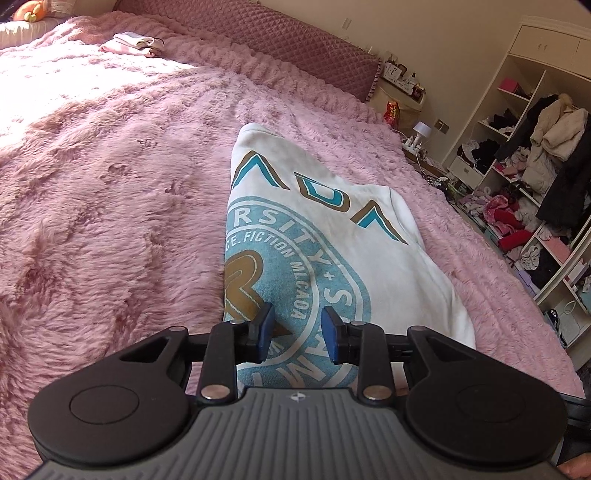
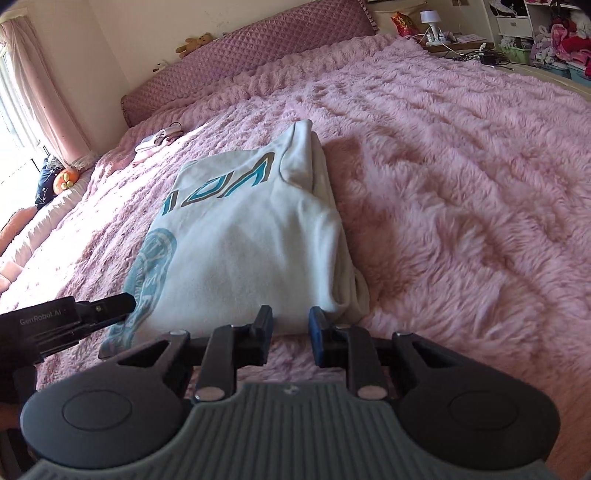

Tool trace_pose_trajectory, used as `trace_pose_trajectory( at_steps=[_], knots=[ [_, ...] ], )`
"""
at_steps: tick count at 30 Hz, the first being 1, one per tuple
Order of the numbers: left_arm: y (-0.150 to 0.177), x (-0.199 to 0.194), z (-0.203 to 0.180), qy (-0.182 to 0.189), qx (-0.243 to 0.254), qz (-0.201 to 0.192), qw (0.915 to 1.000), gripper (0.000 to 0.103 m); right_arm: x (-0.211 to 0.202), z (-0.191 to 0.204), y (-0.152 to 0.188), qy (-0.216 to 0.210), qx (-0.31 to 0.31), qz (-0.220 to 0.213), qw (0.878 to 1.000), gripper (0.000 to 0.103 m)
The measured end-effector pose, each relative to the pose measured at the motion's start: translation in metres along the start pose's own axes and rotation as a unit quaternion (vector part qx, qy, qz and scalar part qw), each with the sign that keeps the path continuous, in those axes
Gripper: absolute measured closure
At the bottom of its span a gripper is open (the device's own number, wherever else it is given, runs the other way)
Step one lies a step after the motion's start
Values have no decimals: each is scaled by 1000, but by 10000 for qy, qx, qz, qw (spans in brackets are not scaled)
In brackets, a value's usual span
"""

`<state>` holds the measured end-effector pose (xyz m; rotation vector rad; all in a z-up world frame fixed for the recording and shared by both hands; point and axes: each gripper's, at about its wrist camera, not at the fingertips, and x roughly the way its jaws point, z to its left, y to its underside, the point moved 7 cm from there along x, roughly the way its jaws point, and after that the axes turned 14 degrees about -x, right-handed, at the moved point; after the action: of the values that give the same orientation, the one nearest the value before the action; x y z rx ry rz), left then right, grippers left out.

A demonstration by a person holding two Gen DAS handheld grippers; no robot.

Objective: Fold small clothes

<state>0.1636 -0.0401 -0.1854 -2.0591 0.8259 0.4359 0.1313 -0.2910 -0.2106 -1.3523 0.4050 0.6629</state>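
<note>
A white sweatshirt (image 1: 332, 229) with a teal and brown printed emblem lies folded into a long strip on the pink fluffy bed cover (image 1: 110, 184). My left gripper (image 1: 297, 319) is open and empty, low over the near end of the sweatshirt on the emblem. In the right wrist view the sweatshirt (image 2: 251, 236) lies ahead, its sides folded in. My right gripper (image 2: 290, 321) is open and empty at the sweatshirt's near edge. The left gripper's black body (image 2: 74, 317) shows at the left, by the near left corner of the garment.
A small folded pink and white garment (image 1: 133, 44) lies far up the bed near the quilted headboard (image 1: 295, 37). Open shelves (image 1: 535, 184) crammed with clothes stand to the right of the bed. A nightstand with a lamp (image 2: 430, 22) is at the bed's far corner.
</note>
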Motion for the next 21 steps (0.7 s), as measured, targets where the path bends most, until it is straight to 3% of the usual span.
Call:
trace_pose_trajectory(
  at_steps=[3,6,10,15,18,21],
  knots=[
    [-2,1,-4,-78,131,78,9999,66,-3,-4,-2,-109,156,20,9998,87],
    [-1,2,-12,-193,444,159,9987,58,-12,-7,-9,-178,226,-44,9996,86],
    [-3,-3,-31,-259,809,118,9963,50,-31,-2,-33,-223,81,-432,9988,70],
    [-18,-5,-62,-55,1263,-61,9920,40,-35,8,-65,-284,-110,-740,9968,65],
    [-30,-3,-70,47,1318,-68,9912,32,-32,9,-82,-253,-257,-874,9955,45],
    [-49,2,-55,344,866,110,9956,25,-22,-8,-97,-516,-94,-897,9946,43]
  ],
)
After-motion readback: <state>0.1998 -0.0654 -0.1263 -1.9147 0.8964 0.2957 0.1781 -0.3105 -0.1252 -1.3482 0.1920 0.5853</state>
